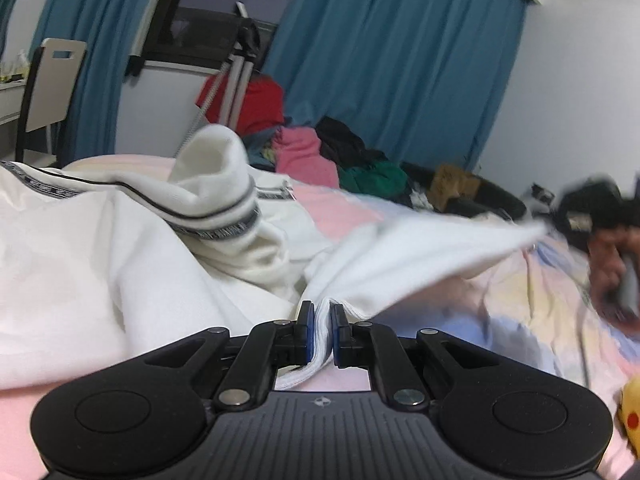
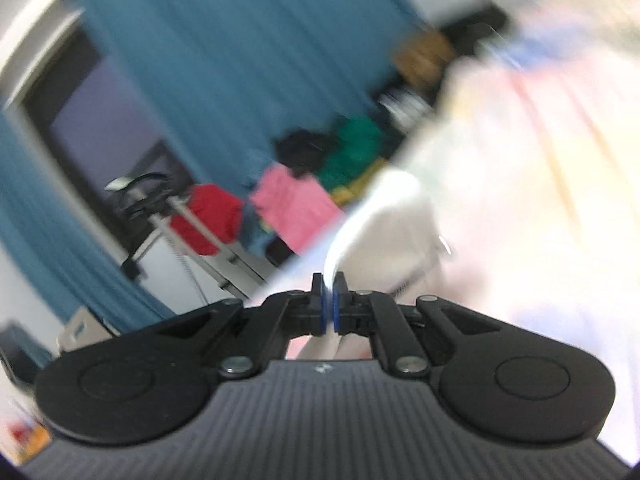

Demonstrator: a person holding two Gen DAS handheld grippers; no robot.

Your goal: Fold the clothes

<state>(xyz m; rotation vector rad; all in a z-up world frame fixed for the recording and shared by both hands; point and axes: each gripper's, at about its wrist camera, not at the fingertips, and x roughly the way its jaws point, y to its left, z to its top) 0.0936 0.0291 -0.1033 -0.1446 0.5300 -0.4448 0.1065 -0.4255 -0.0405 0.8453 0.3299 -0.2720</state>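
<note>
White jacket (image 1: 120, 248) is lying on the bed (image 1: 500, 280); left tongs (image 1: 322, 316) and right tongs (image 2: 329, 286) are each clenching its hem. Thin pinches are risking slippage if the stretched edge gets jerked.

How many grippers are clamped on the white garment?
2: the left gripper pinches its hem near the camera; the right gripper grips another edge of the white garment.

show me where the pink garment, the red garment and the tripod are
pink garment (image 1: 305, 156), left wrist view, middle of its folded front.
red garment (image 1: 262, 98), left wrist view, its right half beside the tripod.
tripod (image 1: 239, 76), left wrist view, upper legs.
</note>
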